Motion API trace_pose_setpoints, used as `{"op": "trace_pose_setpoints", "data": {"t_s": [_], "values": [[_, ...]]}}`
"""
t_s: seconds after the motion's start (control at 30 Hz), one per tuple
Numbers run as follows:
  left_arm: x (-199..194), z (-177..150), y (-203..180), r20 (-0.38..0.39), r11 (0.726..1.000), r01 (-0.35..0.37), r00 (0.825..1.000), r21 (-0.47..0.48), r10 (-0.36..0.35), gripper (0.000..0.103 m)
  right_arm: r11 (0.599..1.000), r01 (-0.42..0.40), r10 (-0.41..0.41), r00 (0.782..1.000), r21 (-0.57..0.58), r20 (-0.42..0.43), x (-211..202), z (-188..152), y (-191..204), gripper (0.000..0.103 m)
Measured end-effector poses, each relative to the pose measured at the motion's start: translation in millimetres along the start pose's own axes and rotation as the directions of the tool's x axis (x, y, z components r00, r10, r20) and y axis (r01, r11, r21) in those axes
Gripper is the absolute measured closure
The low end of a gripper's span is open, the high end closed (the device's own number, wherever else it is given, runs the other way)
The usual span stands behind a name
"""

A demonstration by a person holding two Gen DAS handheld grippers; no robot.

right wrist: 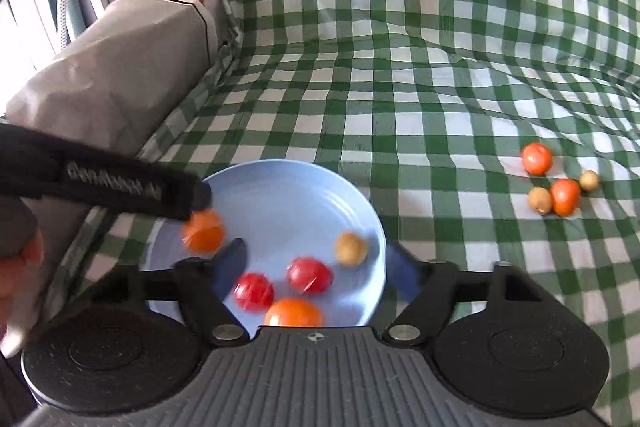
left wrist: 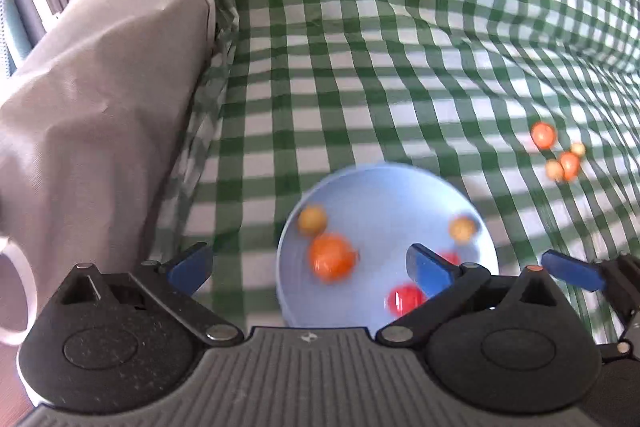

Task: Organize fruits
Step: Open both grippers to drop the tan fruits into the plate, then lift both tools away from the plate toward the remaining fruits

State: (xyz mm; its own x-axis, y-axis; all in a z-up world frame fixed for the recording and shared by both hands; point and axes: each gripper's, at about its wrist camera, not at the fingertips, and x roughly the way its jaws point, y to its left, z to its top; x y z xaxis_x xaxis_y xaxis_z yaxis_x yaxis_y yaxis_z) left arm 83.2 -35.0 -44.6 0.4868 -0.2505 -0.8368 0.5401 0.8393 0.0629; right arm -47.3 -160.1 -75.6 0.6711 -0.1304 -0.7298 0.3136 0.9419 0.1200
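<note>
A light blue plate [left wrist: 384, 187] [right wrist: 288, 187] lies on the green checked cloth [left wrist: 360, 67]. In it are two orange fruits [right wrist: 294, 311], two red ones [right wrist: 310, 275] and small yellow ones [right wrist: 351, 247]. My left gripper [left wrist: 310, 267] is open over the plate's left side, with a blurred orange fruit [left wrist: 332, 257] [right wrist: 204, 231] loose just under its tip and not pressed. My right gripper [right wrist: 318, 269] stands open over the plate's near edge, with the red fruits lying free between its fingers. Out on the cloth to the right lie two orange-red fruits [right wrist: 537, 158] and two small yellow ones [right wrist: 540, 200].
A grey covered cushion [left wrist: 100, 87] [right wrist: 120, 67] rises along the left side of the cloth. A white looped handle [left wrist: 16, 291] shows at the far left edge. A person's hand [right wrist: 16, 267] holds the left gripper's body [right wrist: 120, 183]. The cloth is wrinkled toward the back right.
</note>
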Motion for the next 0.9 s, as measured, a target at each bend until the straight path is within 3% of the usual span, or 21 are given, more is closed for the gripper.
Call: {"op": "trace_pose_setpoints", "data": {"t_s": [0.1,0.3,0.6,0.9], "values": [[-24.6,-27.6,2.7,-0.029,1.000,-0.012,1.000,-0.017,0.012,0.000,1.000,-0.010,0.010,1.000,0.001,-0.029,-26.7,-13.3,4.4,0.008],[-71.1,-81.5,11.8,-0.063,0.998,-0.063,0.996,-0.011,0.062,0.000,0.999,-0.043,0.045,0.997,0.034,-0.062,-83.3,-44.7,20.6,0.003],[-127.0,-112.2,18.6,0.030,0.998,-0.061,0.998,-0.036,0.062,0.000,0.998,0.027,-0.022,0.995,-0.049,0.092,-147.6,-62.8,52.3,0.001],[-165.8,-122.7,18.3,0.117,0.997,-0.065,0.991,-0.045,0.070,0.000,0.995,0.055,-0.040,0.984,-0.082,0.175,-186.1,-74.3,66.0,0.001]]}}
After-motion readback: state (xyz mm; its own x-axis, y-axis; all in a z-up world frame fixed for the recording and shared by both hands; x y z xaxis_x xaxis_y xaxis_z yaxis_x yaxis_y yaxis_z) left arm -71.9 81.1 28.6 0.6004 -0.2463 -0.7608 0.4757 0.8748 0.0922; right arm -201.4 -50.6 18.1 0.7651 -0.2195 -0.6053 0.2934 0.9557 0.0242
